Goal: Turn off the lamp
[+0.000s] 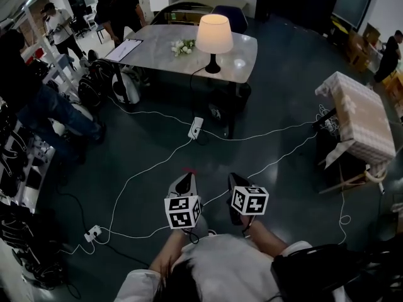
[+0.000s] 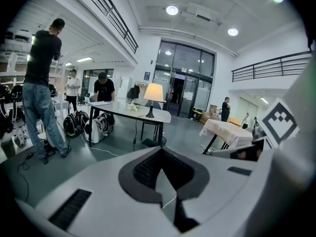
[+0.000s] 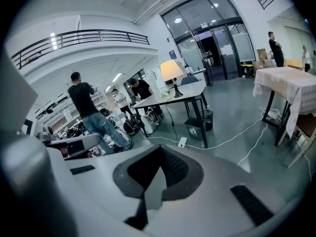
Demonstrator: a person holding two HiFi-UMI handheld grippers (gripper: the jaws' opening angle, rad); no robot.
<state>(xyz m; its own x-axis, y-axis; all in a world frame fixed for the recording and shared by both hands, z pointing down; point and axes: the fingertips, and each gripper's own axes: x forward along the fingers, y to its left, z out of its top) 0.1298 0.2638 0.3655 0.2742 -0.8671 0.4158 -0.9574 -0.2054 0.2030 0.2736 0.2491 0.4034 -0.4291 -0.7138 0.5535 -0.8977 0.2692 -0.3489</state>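
The lamp has a cream shade and a dark base, and it is lit. It stands on the grey table across the room, far ahead of both grippers. Its cord hangs from the table down to a power strip on the floor. My left gripper and right gripper are held side by side low in the head view, over the dark floor. Both are shut with nothing between the jaws. The left gripper view shows the lamp small beyond the left gripper. In the right gripper view the lamp sits above the right gripper.
White cables cross the floor between me and the table. A white-draped table stands at the right. Several people stand at the left and behind the table, with bags beside it. White flowers lie next to the lamp.
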